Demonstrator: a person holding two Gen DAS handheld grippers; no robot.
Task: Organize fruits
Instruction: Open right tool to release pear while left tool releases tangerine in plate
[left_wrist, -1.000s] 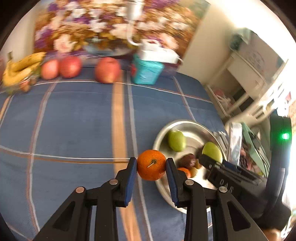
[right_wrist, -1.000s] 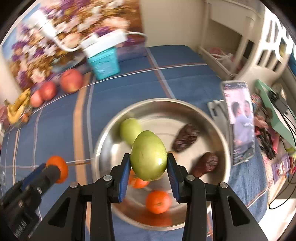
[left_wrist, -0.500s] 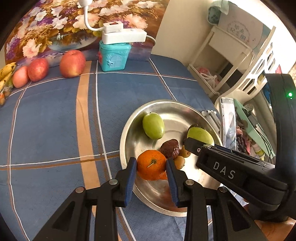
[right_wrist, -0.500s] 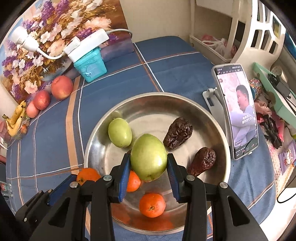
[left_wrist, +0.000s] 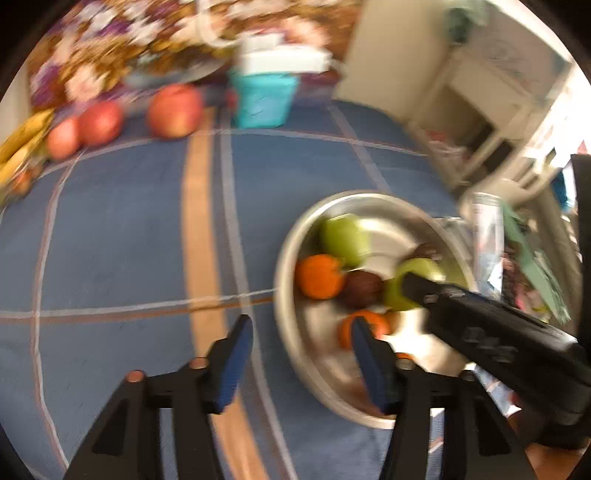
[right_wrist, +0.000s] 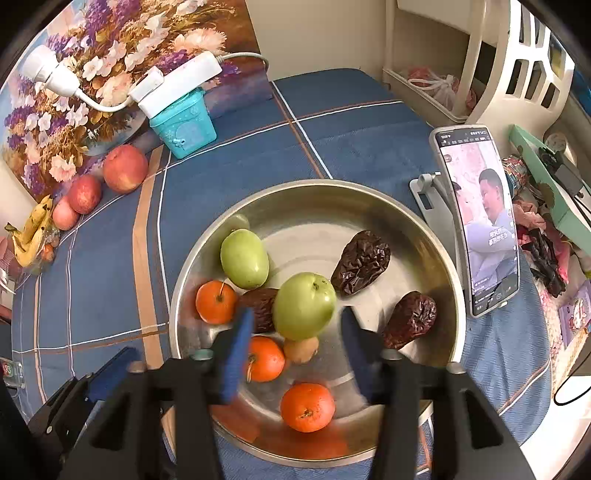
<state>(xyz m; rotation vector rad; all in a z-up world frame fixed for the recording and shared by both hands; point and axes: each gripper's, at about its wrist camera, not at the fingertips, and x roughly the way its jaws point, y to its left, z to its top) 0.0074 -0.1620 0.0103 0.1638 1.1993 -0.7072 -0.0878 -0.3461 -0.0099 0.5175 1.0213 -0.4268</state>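
Note:
A steel bowl (right_wrist: 424, 236) holds two green fruits, three oranges, dark dried dates and a small brown fruit. My right gripper (right_wrist: 295, 343) is open just above the bowl, its blue pads either side of the nearer green fruit (right_wrist: 304, 311), which lies free in the bowl. The orange (right_wrist: 215, 301) rests at the bowl's left side, beside the other green fruit (right_wrist: 244, 258). In the blurred left wrist view my left gripper (left_wrist: 301, 360) is open and empty over the bowl's (left_wrist: 291, 236) near-left rim, with the orange (left_wrist: 319, 276) ahead of it.
Three red apples (right_wrist: 125, 168) and bananas (right_wrist: 31, 236) lie at the far left by a flowered panel. A teal box (right_wrist: 186, 127) carries a white power strip. A phone on a stand (right_wrist: 476, 221) is right of the bowl, clutter beyond it.
Both grippers have opened. The orange has left the left gripper and the green fruit has left the right one; both now lie in the bowl. The left gripper has drawn back to the left.

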